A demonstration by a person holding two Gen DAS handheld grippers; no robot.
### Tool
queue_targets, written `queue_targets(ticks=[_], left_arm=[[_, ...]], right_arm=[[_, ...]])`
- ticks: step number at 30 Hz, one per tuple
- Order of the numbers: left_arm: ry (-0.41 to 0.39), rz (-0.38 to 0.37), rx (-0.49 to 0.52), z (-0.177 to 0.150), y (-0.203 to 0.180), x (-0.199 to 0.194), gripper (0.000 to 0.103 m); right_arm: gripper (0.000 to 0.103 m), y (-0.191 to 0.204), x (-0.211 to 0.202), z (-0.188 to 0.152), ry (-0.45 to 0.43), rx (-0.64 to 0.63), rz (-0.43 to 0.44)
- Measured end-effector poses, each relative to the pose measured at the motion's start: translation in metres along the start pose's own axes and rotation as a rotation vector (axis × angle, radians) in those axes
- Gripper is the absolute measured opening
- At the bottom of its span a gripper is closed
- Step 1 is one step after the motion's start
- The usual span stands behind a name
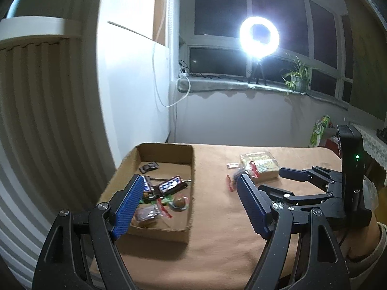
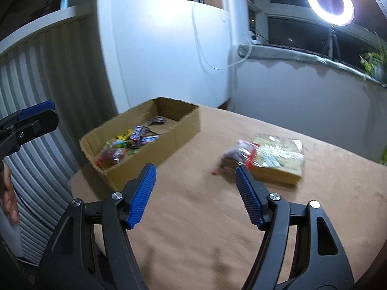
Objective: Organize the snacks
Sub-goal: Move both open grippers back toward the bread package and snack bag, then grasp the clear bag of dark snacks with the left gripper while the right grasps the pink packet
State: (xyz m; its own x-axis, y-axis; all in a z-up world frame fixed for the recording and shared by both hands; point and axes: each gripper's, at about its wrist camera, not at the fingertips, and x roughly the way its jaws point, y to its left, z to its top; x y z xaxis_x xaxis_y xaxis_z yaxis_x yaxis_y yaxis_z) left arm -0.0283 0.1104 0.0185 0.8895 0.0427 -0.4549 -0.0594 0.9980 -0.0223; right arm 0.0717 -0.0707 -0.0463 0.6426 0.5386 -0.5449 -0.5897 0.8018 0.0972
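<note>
The left tongs [image 1: 188,195] hang above the near end of the tabletop [image 1: 217,241], spread wide with nothing between the blue ribbed pads [image 1: 128,205]. Their left pad sits over the near half of the cardboard box [image 1: 167,153]; the right pad is out over bare brown cloth.

The right tongs [image 2: 196,188] are likewise wide apart and hold nothing. In the left wrist view they [image 1: 263,172] reach in from the right, low over the cloth, just beside the loose snacks.

The box stands at the far left of the tabletop, open on top. In it lie several wrapped snacks: a dark wrapper [image 1: 149,166] alone near the far end, a chocolate bar with blue-and-white lettering [image 1: 170,184] in the middle, and a heap at the near end with green and red wrappers and a round brown sweet [image 1: 180,203].

Outside the box, to its right, lies a flat yellowish packet [image 2: 278,155] in clear wrap. Touching its near-left corner is a clear bag with red trim [image 2: 238,153], blurred in the right wrist view. A small white sweet [image 1: 232,165] lies just left of the packet.

A ring light [image 1: 259,36] on a tripod and a potted plant [image 1: 296,77] stand on the far windowsill.
</note>
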Motion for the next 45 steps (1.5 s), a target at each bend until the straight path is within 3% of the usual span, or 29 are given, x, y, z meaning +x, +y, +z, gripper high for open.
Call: queue_targets(ticks=[14, 20, 28, 37, 41, 45], left_arm=[[0.055, -0.047, 0.099, 0.001, -0.056, 0.028, 0.079], [0.118, -0.096, 0.102, -0.007, -0.074, 0.059, 0.079], [0.272, -0.222, -0.030, -0.028, -0.085, 0.134, 0.079], [0.339, -0.251, -0.155, -0.022, -0.082, 0.207, 0.079], [0.365, -0.285, -0.191, -0.022, -0.082, 0.228, 0.079], [0.356, -0.348, -0.241, -0.025, -0.074, 0.230, 0.078]], right_arm=[[0.071, -0.061, -0.009, -0.020, -0.012, 0.115, -0.021], [0.071, -0.088, -0.004, -0.023, -0.002, 0.148, -0.042], [0.077, -0.125, 0.016, -0.019, 0.034, 0.171, -0.089], [0.077, -0.149, 0.040, 0.011, 0.052, 0.120, -0.133], [0.078, -0.143, 0.063, 0.038, 0.085, 0.035, -0.088], [0.083, -0.123, 0.107, 0.080, 0.163, -0.131, 0.031]])
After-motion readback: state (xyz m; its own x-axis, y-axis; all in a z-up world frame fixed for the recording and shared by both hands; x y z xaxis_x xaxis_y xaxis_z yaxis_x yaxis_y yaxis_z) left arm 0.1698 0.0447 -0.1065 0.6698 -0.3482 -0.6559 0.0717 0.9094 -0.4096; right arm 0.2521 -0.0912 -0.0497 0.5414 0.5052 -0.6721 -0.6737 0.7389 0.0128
